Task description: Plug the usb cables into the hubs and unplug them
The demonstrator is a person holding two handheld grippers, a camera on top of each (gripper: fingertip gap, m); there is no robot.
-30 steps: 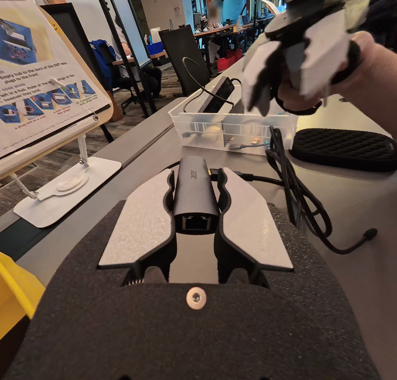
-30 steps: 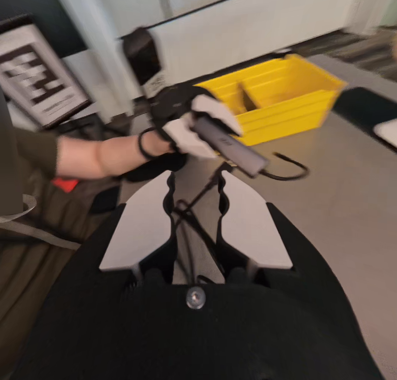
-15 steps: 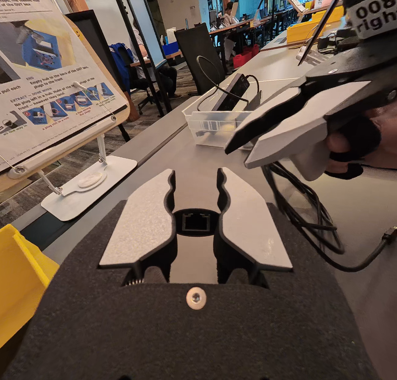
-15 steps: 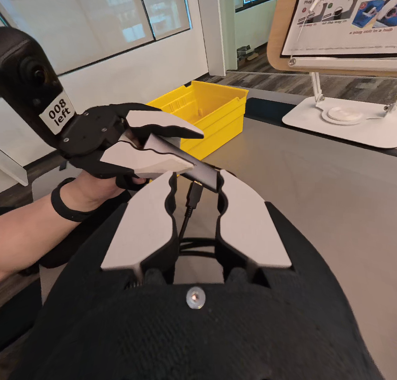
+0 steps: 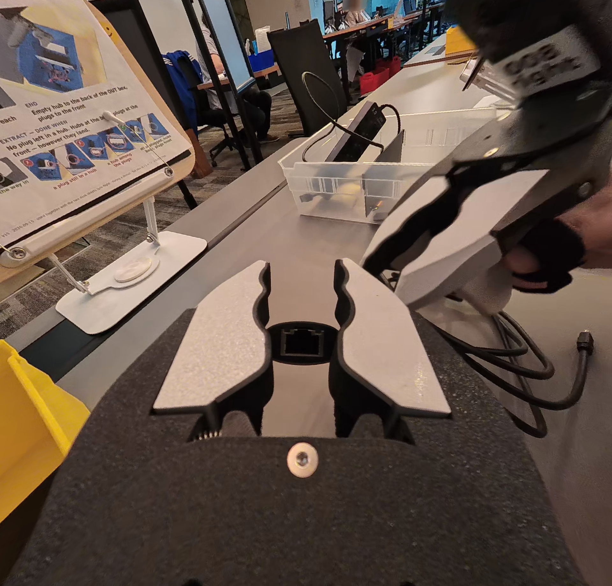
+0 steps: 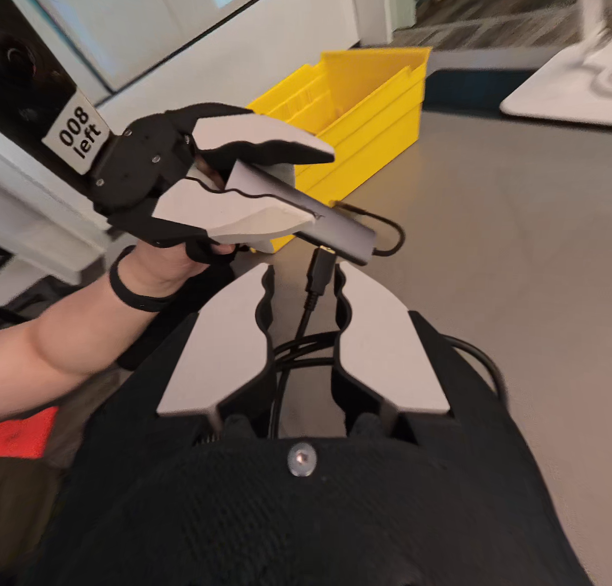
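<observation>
My left gripper (image 5: 301,268) is shut on a dark grey hub (image 5: 302,343) and holds it above the table, network port end toward the camera. In the right wrist view the hub (image 6: 331,225) sticks out of the left gripper (image 6: 321,187), tilted down to the right. A black USB plug (image 6: 319,272) meets the hub's near side. My right gripper (image 6: 304,268) is open, with the plug between its fingertips and the cable running back between its fingers. In the left wrist view the right gripper (image 5: 382,282) sits just right of my left fingers.
A black cable coil (image 5: 496,354) with a loose connector (image 5: 584,340) lies on the grey table. A clear plastic box (image 5: 331,186) holding another hub stands behind. A yellow bin (image 6: 364,106) is at the left. An instruction sheet stand (image 5: 82,123) is far left. My hands' fingertips stand some 4 centimetres from each other.
The left gripper has lifted the hub off the table and levelled it. The right gripper has come down from above to the hub's right side, around the plug.
</observation>
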